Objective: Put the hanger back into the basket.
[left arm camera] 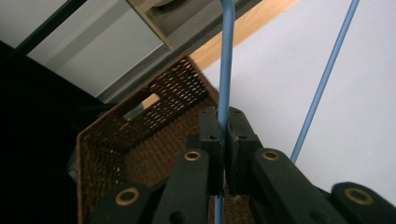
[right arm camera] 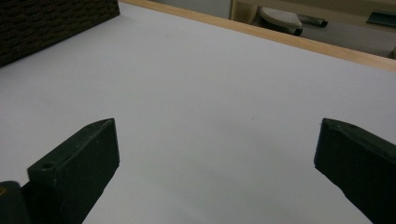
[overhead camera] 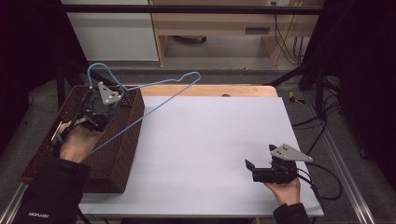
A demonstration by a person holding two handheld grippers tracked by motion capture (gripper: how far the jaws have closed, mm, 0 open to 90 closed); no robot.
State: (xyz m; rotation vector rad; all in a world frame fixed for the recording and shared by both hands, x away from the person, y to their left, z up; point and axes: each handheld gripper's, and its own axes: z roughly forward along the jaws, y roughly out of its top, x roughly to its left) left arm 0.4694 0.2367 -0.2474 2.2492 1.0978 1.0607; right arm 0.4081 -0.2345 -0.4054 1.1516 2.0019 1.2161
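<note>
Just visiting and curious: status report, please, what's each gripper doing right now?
Left gripper shut on blue wire hanger, held over the wicker basket. Right gripper open, empty, low over white table. Nothing in the way.

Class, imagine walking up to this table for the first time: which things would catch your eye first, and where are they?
The blue wire hanger stands out, raised over the dark woven basket at the table's left edge, with the left gripper shut on its wire. Next comes the broad white table surface, where the right gripper sits open near the front right corner.
</note>
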